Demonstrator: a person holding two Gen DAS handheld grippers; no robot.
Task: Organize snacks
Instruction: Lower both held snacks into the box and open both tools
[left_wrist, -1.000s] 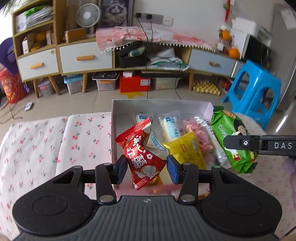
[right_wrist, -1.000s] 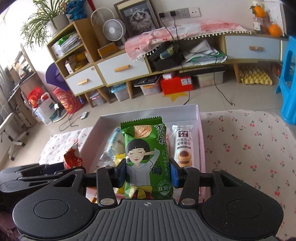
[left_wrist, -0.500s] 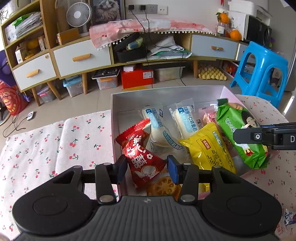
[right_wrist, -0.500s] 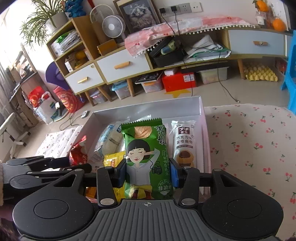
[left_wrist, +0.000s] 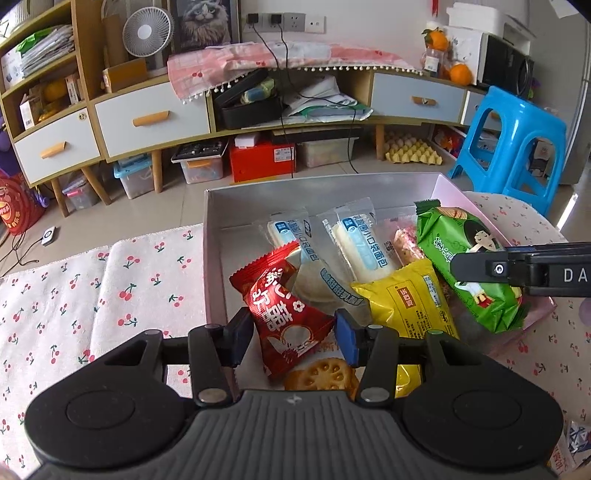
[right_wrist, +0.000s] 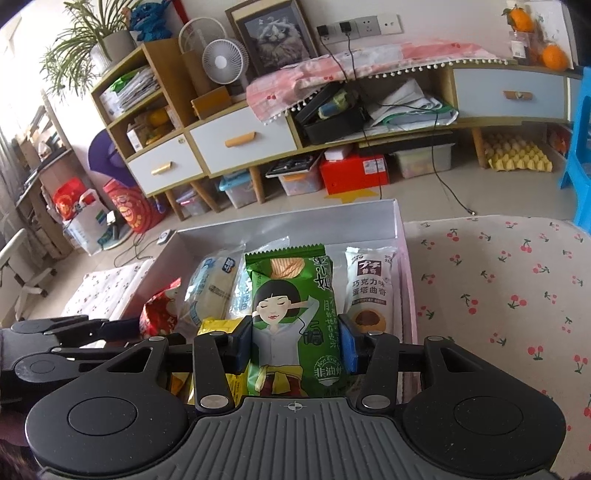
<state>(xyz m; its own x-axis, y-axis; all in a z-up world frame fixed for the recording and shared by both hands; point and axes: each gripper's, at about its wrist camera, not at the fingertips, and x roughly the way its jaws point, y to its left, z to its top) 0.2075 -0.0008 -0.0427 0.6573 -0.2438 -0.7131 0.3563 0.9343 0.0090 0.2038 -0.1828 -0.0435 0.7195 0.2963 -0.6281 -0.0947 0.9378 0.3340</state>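
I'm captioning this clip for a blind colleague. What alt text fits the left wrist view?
The left gripper holds a red snack packet over an open box of wrapped snacks on a cherry-print cloth. At right, the right gripper holds a green packet over the same box.

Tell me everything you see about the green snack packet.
The green packet is a glossy plastic pillow bag with zigzag sealed ends, printed with a cartoon girl with black hair, ridged chips and Chinese text. The right gripper is shut on its lower half, one blue-padded finger on each long side. It hangs lengthwise above the right part of the box, over the other snacks; whether it touches them is unclear.
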